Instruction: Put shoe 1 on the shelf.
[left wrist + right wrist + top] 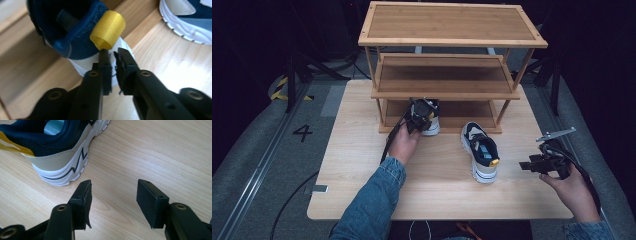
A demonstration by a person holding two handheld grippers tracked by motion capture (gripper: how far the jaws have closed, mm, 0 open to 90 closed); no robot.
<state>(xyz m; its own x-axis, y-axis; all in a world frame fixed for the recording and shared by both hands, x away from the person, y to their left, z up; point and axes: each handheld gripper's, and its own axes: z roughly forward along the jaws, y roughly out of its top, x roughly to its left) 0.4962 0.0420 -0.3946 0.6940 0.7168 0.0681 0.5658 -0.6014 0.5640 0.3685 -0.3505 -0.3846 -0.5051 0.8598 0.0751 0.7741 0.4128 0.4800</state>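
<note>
A navy and white sneaker stands heel-out on the bottom shelf of a wooden rack. My left gripper is at its heel. In the left gripper view the jaws stand a narrow slit apart just below the yellow heel loop, with nothing between them. A second sneaker lies on the table in front of the rack, heel toward the person. My right gripper hovers to its right, open and empty, beside that sneaker's white heel.
The rack has three shelves and stands at the back of a light wooden table. Its top and middle shelves are bare. A denim sleeve reaches in from the bottom. Grey floor surrounds the table.
</note>
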